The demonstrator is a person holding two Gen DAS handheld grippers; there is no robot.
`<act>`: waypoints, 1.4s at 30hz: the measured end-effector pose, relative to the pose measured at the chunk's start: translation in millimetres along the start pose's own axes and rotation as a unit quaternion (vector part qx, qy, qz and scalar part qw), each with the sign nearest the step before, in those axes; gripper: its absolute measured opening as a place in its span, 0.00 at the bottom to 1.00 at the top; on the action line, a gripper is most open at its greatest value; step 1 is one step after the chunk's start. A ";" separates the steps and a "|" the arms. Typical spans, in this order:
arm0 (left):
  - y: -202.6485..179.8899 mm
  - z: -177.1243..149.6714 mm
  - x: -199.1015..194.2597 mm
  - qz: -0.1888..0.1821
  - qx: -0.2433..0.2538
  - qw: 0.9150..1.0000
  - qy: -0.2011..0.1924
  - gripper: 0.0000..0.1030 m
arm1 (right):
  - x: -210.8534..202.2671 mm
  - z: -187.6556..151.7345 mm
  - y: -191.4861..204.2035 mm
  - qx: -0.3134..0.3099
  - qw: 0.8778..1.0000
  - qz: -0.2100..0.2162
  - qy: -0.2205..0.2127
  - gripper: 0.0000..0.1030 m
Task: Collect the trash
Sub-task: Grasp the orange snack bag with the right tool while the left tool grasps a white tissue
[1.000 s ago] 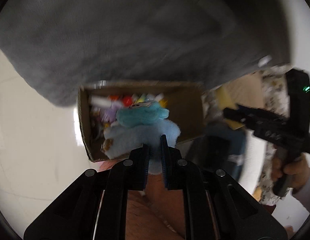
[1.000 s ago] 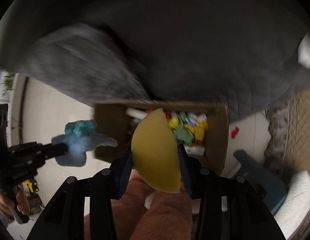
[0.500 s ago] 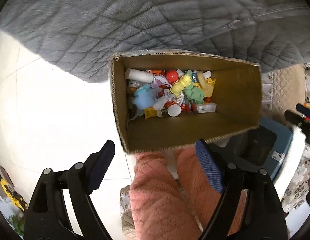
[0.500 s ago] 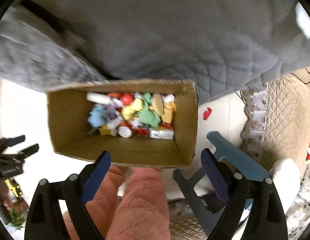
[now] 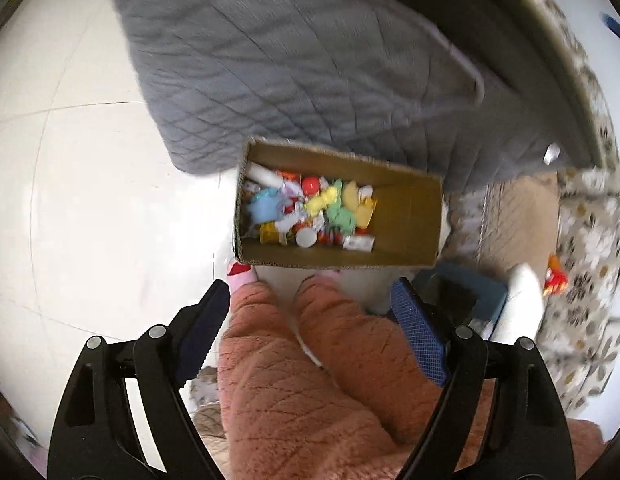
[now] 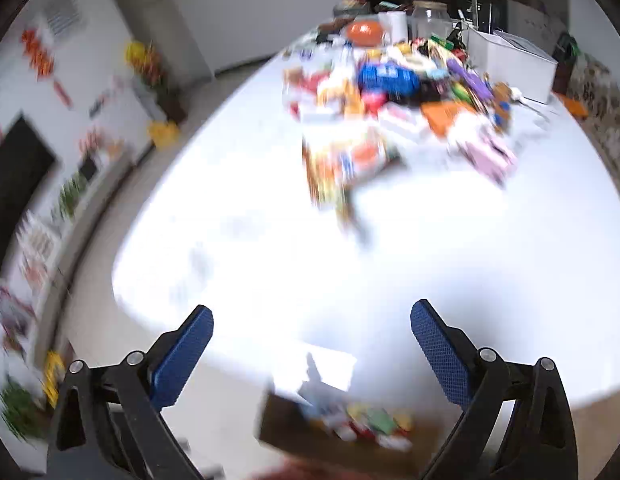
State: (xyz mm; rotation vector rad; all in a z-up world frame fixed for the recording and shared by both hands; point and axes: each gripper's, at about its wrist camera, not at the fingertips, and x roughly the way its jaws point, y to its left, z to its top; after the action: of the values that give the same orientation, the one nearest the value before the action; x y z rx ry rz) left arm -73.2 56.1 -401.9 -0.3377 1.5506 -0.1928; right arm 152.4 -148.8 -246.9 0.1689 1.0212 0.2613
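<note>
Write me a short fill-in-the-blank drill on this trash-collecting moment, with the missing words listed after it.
1. The colourful trash lies inside a ____ box on the floor.
2. The left gripper has its jaws ____ and holds nothing.
3. The right gripper faces a white ____ piled with clutter.
4. Beside the box hangs a quilted ____ blanket.

Missing words: cardboard; open; table; grey

Your cardboard box [image 5: 406,216] is sitting open on the floor, holding mixed colourful trash [image 5: 310,212]. More blurred litter [image 6: 394,92] is lying heaped on the white table [image 6: 430,248].
</note>
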 end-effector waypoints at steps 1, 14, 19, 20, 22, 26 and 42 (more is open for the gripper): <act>3.9 -0.5 -7.0 -0.004 -0.011 1.000 -0.010 0.78 | 9.5 15.1 -4.9 0.017 1.000 0.006 -0.010 0.94; 67.1 -40.5 -52.3 0.006 -0.159 0.986 -0.058 0.78 | 140.2 103.6 -75.5 0.198 0.979 -0.036 0.010 0.13; 57.0 -29.7 -71.5 -0.002 -0.139 0.987 -0.077 0.78 | 116.6 85.3 -81.4 0.192 0.981 0.025 0.006 0.06; 46.3 -21.4 -78.9 -0.005 -0.119 0.989 -0.087 0.78 | 104.3 77.9 -81.4 0.189 0.981 0.039 0.005 0.06; 29.6 -11.2 -86.8 -0.009 -0.092 0.991 -0.098 0.78 | 70.7 56.1 -87.1 0.179 0.982 0.062 -0.005 0.06; -25.5 34.4 -101.4 -0.020 -0.004 0.992 -0.123 0.78 | 1.6 15.1 -105.4 0.181 0.981 0.062 -0.028 0.06; -311.6 316.2 -64.9 -0.080 0.129 0.975 -0.162 0.79 | -158.5 -97.3 -179.8 0.236 0.964 0.001 -0.121 0.06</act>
State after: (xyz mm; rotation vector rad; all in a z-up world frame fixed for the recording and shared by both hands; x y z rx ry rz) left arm 268.6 -186.3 -241.5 -0.2718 1.1598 -0.4390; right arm 14.8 -365.4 -213.9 0.6190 0.8252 -0.0071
